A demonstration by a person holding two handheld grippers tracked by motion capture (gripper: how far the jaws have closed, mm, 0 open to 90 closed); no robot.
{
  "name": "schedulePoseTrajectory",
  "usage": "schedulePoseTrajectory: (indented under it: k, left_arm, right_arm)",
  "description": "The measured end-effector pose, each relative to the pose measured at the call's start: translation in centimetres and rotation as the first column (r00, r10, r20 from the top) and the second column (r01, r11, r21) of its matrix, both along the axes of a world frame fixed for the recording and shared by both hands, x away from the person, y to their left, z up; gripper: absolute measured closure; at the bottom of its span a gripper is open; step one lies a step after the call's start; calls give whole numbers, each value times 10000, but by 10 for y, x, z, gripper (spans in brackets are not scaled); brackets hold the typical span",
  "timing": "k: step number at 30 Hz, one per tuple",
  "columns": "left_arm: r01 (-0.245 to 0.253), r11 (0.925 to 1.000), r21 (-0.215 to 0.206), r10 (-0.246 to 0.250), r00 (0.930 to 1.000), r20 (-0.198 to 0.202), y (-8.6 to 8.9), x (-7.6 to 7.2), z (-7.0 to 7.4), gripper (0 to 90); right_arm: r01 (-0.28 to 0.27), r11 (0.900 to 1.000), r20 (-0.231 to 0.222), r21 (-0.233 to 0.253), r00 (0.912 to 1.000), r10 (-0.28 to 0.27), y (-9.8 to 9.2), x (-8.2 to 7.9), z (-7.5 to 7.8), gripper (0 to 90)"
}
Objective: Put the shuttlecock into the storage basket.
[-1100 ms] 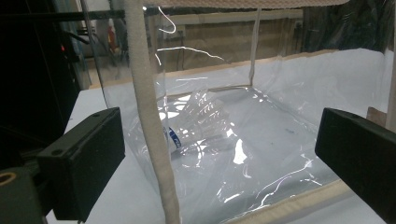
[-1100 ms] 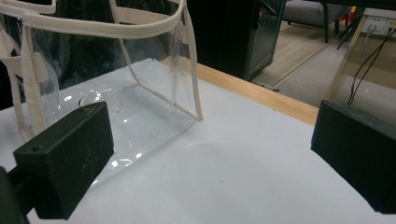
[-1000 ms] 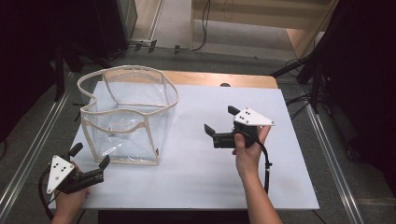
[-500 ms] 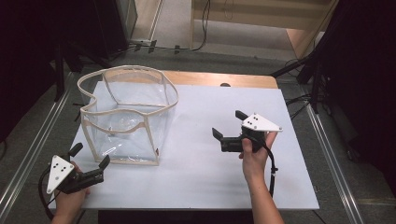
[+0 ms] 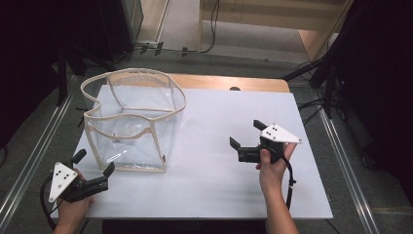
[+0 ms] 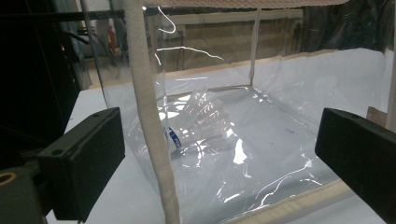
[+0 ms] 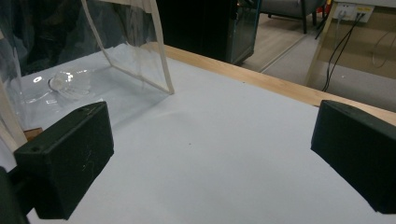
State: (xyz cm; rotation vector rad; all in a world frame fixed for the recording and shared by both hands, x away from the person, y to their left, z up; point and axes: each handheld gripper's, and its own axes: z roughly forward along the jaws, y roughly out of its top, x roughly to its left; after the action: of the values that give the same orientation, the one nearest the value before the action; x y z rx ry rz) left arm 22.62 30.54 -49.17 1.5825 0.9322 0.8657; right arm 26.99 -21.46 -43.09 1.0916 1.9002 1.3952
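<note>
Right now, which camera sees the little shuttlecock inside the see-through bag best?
The left gripper view: the shuttlecock lies close and large on the floor of the clear bag, feathers and blue band plain. The right gripper view shows it smaller, at the left edge. In the high view it is just a faint speck.

1. A white table fills the middle of the high view, bare over its right half.
2. A wooden strip runs along the table's far edge, with a small dark spot on it.
3. Metal rails run along the floor on both sides of the table.
4. Black cables lie on the grey floor beyond the table, beside a pale wooden unit.
5. Black stand legs reach in near the far right corner.
6. A dark cabinet stands behind the table in the right gripper view.
</note>
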Motion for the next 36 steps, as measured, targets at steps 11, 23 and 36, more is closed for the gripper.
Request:
schedulePoseTrajectory:
  k: [11, 23, 36]
  left_arm:
    - [-5, 10000, 25, 5, 10000, 6, 0, 0, 0, 23]
    - [-8, 10000, 39, 8, 10000, 3, 0, 0, 0, 23]
    - [-26, 10000, 37, 26, 10000, 14, -1, 0, 0, 23]
  right_arm:
    - [277, 9996, -45, -18, 9996, -278, -15, -6, -9, 0]
    - [607, 9982, -175, 3, 9980, -607, -29, -11, -18, 0]
    - [901, 9959, -305, 18, 9955, -900, -43, -16, -26, 0]
